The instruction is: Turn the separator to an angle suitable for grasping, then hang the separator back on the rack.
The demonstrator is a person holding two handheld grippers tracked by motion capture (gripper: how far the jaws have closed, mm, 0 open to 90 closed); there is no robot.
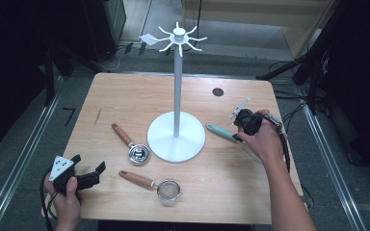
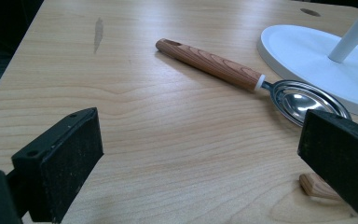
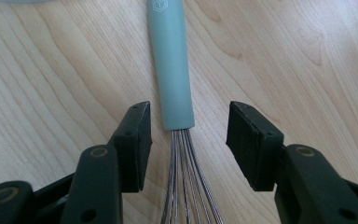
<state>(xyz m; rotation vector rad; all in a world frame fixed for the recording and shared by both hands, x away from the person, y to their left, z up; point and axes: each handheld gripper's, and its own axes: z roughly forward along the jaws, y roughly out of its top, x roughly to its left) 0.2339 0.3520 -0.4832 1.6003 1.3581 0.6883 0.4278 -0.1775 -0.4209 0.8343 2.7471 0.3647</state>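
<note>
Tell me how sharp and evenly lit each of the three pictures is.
High view: soft and low in detail, table evenly lit, surroundings dark. Left gripper view: crisp wood grain, bright glare in the spoon bowl, white stand base nearly washed out. Right gripper view: whisk handle and wires sharp, light flat, faint shadows by the jaws.

On the wooden table (image 1: 125,96) stands a white hanger stand (image 1: 177,120), upright, with a round flat base, a thin pole and short hooks spreading at the top. To its left lies a metal measuring spoon (image 1: 131,144) with a wooden handle, its bowl touching the edge of the base. Nearer the front edge lies a small mesh strainer (image 1: 153,185), also with a wooden handle. At the right of the base lies a whisk (image 3: 171,70) with a pale green handle and thin metal wires, flat on the table
</note>
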